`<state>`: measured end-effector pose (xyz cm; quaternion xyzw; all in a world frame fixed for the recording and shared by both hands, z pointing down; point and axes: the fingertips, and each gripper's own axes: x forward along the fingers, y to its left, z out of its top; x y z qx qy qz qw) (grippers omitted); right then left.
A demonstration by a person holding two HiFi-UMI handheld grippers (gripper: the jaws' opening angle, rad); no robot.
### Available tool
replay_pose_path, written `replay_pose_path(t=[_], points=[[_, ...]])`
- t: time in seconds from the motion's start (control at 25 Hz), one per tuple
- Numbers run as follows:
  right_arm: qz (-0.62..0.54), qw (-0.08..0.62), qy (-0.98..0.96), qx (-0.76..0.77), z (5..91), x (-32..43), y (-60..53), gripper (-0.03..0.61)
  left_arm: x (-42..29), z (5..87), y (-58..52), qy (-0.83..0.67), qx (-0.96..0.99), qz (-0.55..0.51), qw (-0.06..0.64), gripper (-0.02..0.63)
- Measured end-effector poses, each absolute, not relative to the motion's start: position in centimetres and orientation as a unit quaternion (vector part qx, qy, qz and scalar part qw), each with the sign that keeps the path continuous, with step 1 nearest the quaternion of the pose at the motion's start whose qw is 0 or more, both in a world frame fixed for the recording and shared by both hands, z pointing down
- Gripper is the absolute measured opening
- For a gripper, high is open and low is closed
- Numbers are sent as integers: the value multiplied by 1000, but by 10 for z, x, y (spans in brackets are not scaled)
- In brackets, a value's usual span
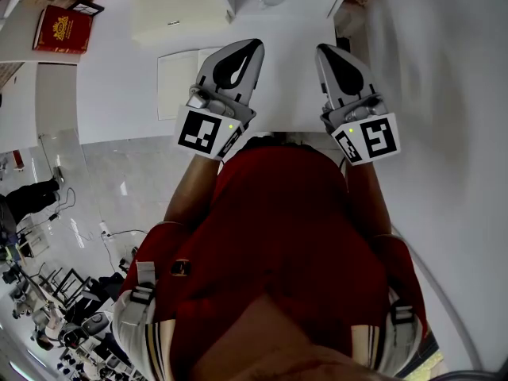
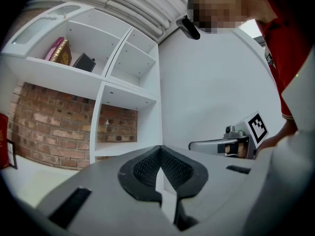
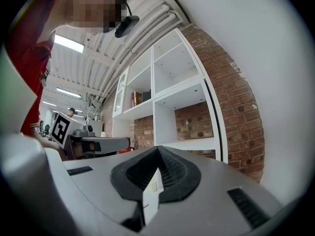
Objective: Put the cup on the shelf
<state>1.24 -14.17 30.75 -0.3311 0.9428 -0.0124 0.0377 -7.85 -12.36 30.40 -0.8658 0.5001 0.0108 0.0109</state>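
Cup: I am not seeing it in any of my 3 views, so I cannot say which way it is lying from the fingers or which gripper is nearer to it. The left gripper [image 1: 248, 50] and the right gripper [image 1: 327, 52] are pointing forward side by side. Both pairs of fingers are sitting together with nothing between them. The shelf [image 2: 129, 90] is standing ahead of both, its white compartments opening toward me against a brick wall [image 2: 54, 127]. From the left gripper it is lying ahead and to the left, and from the right gripper nearly straight ahead. 1 upper compartment is holding books [image 2: 59, 52], and no cup is showing in the compartments I am seeing. I am judging that this is fitting 2 cases: the cup waiting somewhere out of view, or already resting on a part of the shelf hidden from me.
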Motion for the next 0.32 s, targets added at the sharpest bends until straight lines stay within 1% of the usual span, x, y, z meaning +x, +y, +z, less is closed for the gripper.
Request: replay_pose_path(t=[0.32], points=[[-12, 35, 943, -332, 309, 11, -144, -3, -81, 309, -126, 501, -865, 2, 6, 6]])
